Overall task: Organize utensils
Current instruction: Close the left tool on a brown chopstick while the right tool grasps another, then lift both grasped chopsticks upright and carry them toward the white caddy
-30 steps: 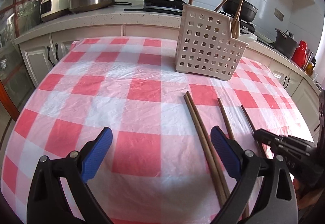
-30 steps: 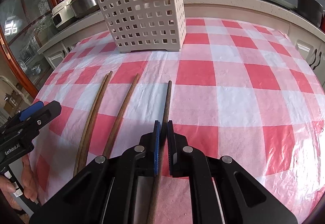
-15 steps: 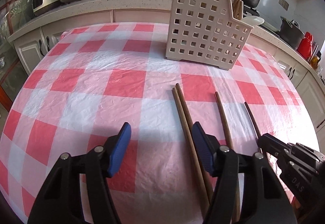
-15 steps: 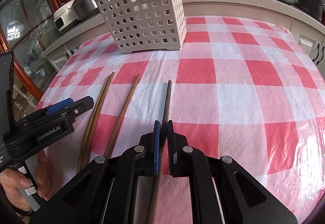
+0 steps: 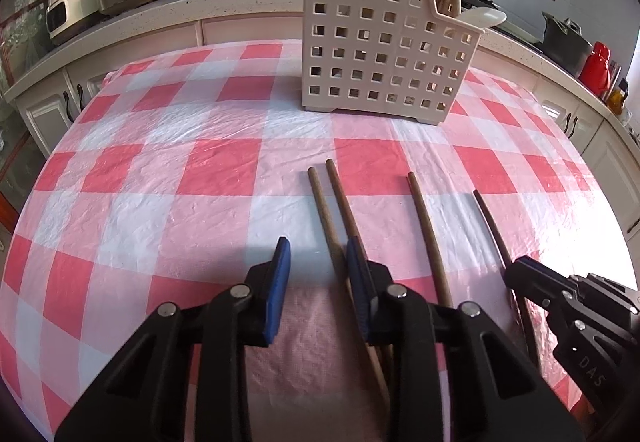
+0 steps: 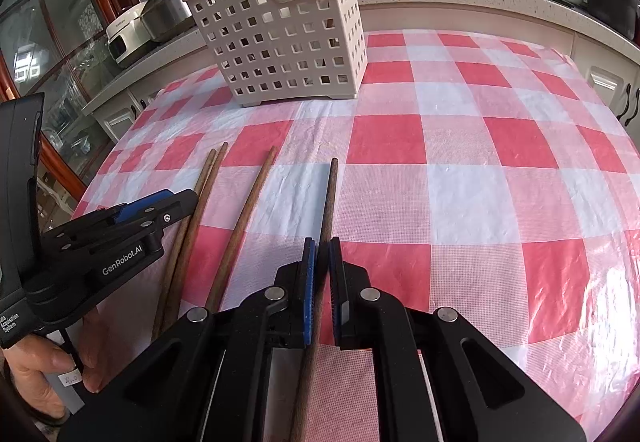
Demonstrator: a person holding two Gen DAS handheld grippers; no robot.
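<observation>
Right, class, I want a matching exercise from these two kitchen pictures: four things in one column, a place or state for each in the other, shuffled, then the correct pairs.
Things:
1. right gripper
2. white basket
3. paired chopsticks
4. red bottle

Places or states:
A. on the counter
B. lying side by side by the left gripper
C. shut on one chopstick
D. standing on the checked cloth

Pairs: 1-C, 2-D, 3-B, 4-A

we see four dark brown wooden chopsticks lying flat on the checked cloth, tips pointing away from us toward the basket. a pair (image 5: 332, 209) lies side by side, nearly touching, running under the inner edge of the left gripper's (image 5: 316, 282) right pad. a single chopstick (image 5: 426, 230) lies between the two grippers, and the fourth chopstick (image 6: 326, 217) sits pinched in the right gripper (image 6: 322, 282). beyond them the white perforated basket (image 5: 380, 53) stands upright, holding more chopsticks and a white spoon.
</observation>
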